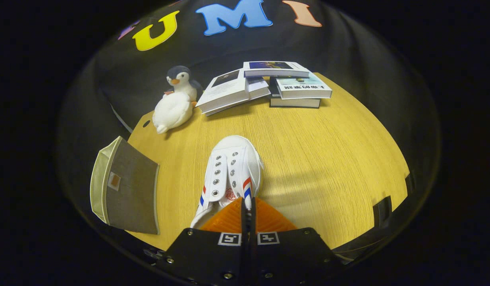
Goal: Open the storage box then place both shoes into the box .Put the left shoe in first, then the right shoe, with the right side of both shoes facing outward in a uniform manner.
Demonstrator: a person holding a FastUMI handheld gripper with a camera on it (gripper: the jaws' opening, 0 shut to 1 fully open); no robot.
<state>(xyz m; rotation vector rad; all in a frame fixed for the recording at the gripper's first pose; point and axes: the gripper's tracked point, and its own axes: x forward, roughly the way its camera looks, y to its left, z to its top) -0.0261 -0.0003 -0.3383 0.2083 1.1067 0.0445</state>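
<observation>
Shoe [233,171] sits directly ahead of my gripper [247,208], toe pointing away from me toward the books, heel end tucked at my fingers. White canvas, rows of metal eyelets, no laces visible, red and blue stripes on both sides near the eyelets. My fingers are closed nearly together, only a thin slit between them, and they appear to pinch the heel collar or the tongue of the shoe; which exact part is hidden by the fingers, but both press on it. Shoe's sole seems close to the wooden table [328,159]; I cannot tell whether it is touching or lifted slightly.

Storage box [126,186] is to the left of the shoe, apart from it, at the table's near left edge. Grey fabric with a pale trim and a small patch on the side facing me. It looks flat or leaning; I cannot tell whether it is open.

Beyond the shoe: stuffed penguin [180,83] standing at the far left of the table, white plush [171,112] lying just in front of it, touching. Stack of books [269,85] at the far edge, to the right of the penguin, several overlapping.
</observation>
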